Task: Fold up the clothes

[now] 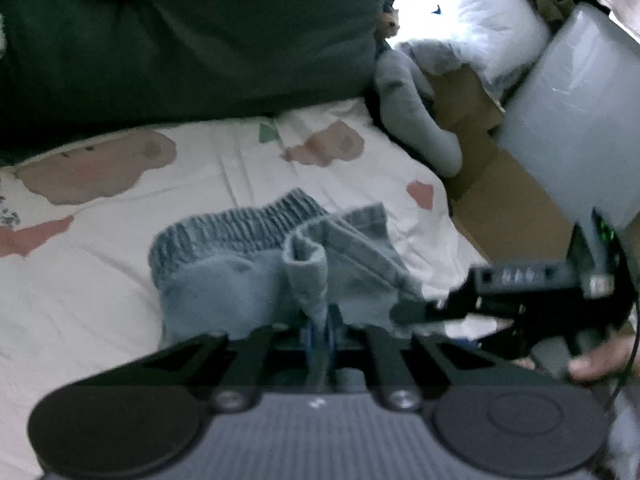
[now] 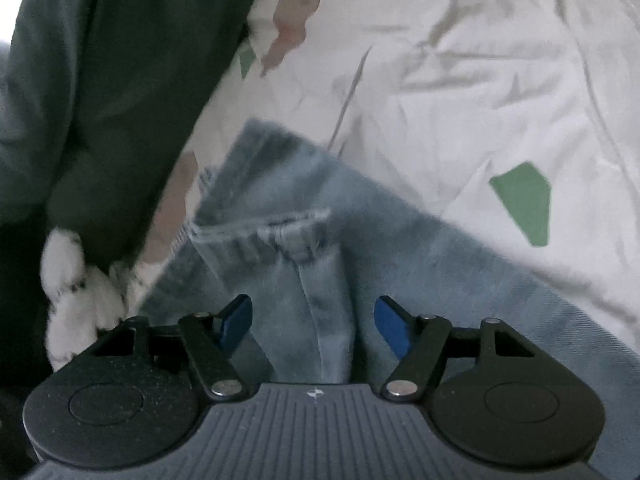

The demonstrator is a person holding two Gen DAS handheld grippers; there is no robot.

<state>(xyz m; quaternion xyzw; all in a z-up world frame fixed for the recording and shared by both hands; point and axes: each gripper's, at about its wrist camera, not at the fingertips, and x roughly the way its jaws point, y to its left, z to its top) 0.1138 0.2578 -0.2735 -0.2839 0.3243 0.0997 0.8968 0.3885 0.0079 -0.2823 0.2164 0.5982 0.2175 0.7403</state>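
The bed sheet (image 1: 100, 280), white with pink and green patches, spreads wide and bare to the left of the left gripper's (image 1: 319, 322) jaws and beyond them as far as a dark green blanket (image 1: 180, 48) that walls off the far side. To the right of those jaws the sheet ends at an edge, with a cardboard box (image 1: 500, 196), a grey sock (image 1: 412, 116) and a white pillow (image 1: 472, 20) past it.

The blue denim shorts (image 1: 240, 272) lie bunched on the sheet just ahead of the left jaws, the gathered waistband on the far side. The left jaws are pressed together on an upright fold of the denim, the blue pads nearly hidden by the cloth. The right gripper (image 2: 316, 322) hangs low over the shorts (image 2: 312, 248) with its jaws spread wide, a ridge of denim lying between the blue fingers (image 2: 390, 326); no pad clearly presses on it (the frame is blurred).

Only the left wrist view shows the box side and the right gripper (image 1: 404, 314) coming in from the right, with the hand (image 1: 596, 364) that grips its handle. Only the right wrist view shows a white fluffy thing (image 2: 80, 288) left of its jaws, against the blanket (image 2: 100, 100), and open sheet (image 2: 480, 80) beyond and to the right.
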